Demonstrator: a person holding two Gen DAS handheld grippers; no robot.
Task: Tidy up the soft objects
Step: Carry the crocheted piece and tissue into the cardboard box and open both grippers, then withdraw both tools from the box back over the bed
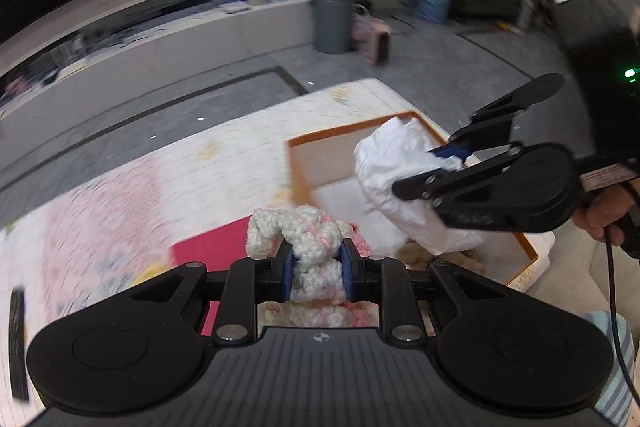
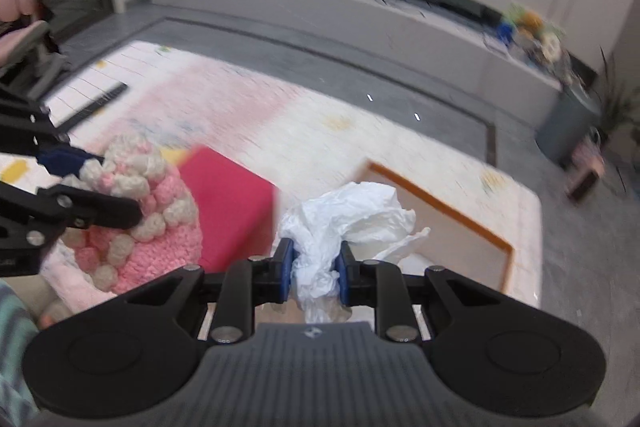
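— What's the biggest thing down there?

— The pale quilted mat (image 1: pixel 224 163) with pink patches, spread on the grey floor. I'll place everything from the orange-edged box (image 1: pixel 320 167), which sits open on the mat.

— And beside the box?

— A pink-red block (image 2: pixel 236 203), just to the left of the box, also on the mat. It is blurred, so I can't tell what it is.

— The soft things?

— Both are held up in the air. The pink-and-white crocheted piece (image 2: pixel 148 223) hangs left of the box, in front of the pink-red block. The left tongs (image 1: pixel 317 269) are clenched on its white knotted top, with the blue pads pressed into the yarn on both sides.

— And the other?

— The crumpled white plastic bag (image 2: pixel 348 215) is over the box's near side. The right tongs (image 2: pixel 313 273) are clamped on its bunched neck. A hand (image 1: pixel 600 215) grips that tool's handle, right of the box.
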